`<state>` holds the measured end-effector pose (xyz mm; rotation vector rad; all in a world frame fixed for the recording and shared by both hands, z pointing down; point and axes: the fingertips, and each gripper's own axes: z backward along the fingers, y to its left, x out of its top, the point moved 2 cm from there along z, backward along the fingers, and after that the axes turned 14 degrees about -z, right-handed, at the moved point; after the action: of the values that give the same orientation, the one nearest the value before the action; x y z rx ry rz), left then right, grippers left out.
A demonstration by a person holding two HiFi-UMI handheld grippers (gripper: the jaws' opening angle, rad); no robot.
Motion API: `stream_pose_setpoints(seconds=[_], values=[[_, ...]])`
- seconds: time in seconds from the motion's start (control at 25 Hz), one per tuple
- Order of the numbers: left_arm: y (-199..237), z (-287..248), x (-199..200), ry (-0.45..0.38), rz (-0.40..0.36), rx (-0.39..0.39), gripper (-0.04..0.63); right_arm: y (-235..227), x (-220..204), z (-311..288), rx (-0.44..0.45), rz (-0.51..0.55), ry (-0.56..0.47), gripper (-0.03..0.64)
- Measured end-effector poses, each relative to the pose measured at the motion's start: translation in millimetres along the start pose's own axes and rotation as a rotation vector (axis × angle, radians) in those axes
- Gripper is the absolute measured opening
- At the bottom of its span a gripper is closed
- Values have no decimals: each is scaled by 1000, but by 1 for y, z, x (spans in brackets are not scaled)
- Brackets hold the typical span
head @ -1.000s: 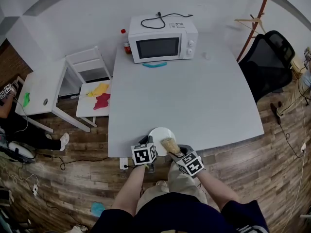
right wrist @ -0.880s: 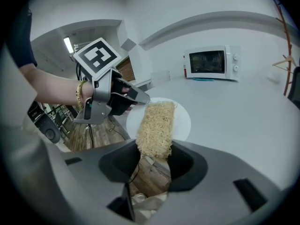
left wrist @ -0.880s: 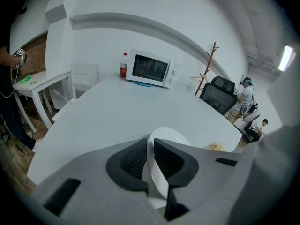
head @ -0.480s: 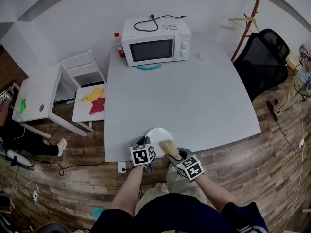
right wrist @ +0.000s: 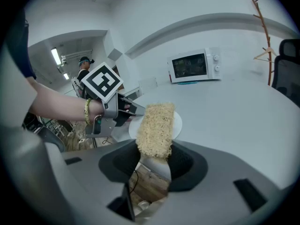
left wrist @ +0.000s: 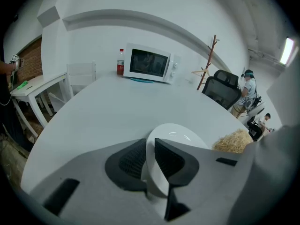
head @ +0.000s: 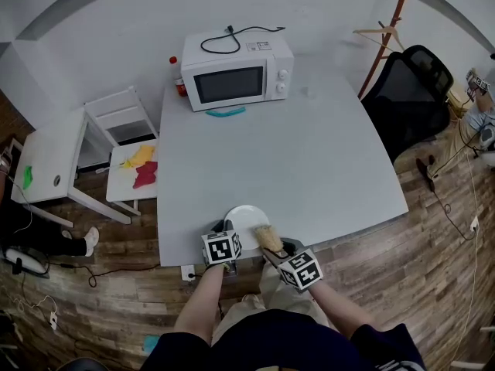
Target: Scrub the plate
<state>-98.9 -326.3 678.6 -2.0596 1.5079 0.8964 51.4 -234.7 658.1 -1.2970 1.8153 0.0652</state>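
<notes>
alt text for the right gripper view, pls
The right gripper clamps a tan fibrous scrubbing pad over a round white plate at the grey table's edge. The left gripper, fingers opening, has the plate's rim between them.

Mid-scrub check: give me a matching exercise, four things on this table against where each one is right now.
1 plate
2 scrub pad
3 microwave
4 bottle

A between the right gripper's jaws
B far end of the table, cord on top
C table's near edge
D beside the microwave, red cap

Pairs: 1-C, 2-A, 3-B, 4-D
</notes>
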Motion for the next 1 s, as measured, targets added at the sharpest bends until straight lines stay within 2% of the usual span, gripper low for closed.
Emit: stream_pose_setpoints(seconds=[0.32, 0.8, 1.0], values=[[0, -6, -13, 24, 26, 2, 60, 0, 4, 0, -3, -8, -9, 170], [3, -5, -11, 14, 9, -20, 63, 13, 9, -3, -1, -4, -25, 170], [9, 15, -13, -15, 14, -6, 95, 21, 12, 5, -9, -24, -63, 170]])
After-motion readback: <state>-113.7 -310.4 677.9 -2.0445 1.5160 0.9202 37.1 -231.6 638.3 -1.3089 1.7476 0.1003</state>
